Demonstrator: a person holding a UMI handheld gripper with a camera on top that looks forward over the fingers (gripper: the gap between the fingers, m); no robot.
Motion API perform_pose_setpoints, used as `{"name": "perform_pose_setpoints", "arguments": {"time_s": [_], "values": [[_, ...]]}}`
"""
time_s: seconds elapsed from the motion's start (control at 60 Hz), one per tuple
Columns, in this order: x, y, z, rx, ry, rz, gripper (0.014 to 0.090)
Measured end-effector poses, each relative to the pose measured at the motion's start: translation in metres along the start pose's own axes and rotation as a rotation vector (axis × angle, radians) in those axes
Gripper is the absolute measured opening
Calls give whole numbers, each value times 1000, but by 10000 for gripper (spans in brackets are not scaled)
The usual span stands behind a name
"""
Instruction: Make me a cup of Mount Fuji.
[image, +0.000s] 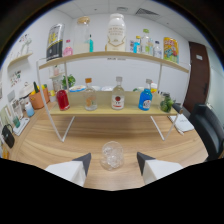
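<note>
Wooden table (60, 145) with a two-tier shelf (115, 107) of bottles, seen from a handheld gripper (113, 161).

On the lower shelf, left to right: red bottle (62, 99), clear bottle (90, 97), red-labelled bottle (117, 97), blue bottle (145, 99), green bottle (166, 103). Nearer, spread wide apart, the two fingers, gripping nothing. Standing between their tips on the table, with a gap at either side, a clear faceted glass (112, 155).
</note>
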Motion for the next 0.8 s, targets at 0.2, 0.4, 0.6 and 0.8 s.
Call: {"name": "perform_pose_setpoints", "arguments": {"time_s": [0.2, 0.4, 0.6, 0.8], "values": [[-2, 0, -10, 18, 8, 19, 850], [-30, -17, -28, 127, -19, 56, 849], [-60, -85, -7, 288, -51, 36, 843], [-74, -134, 51, 336, -55, 30, 840]]}}
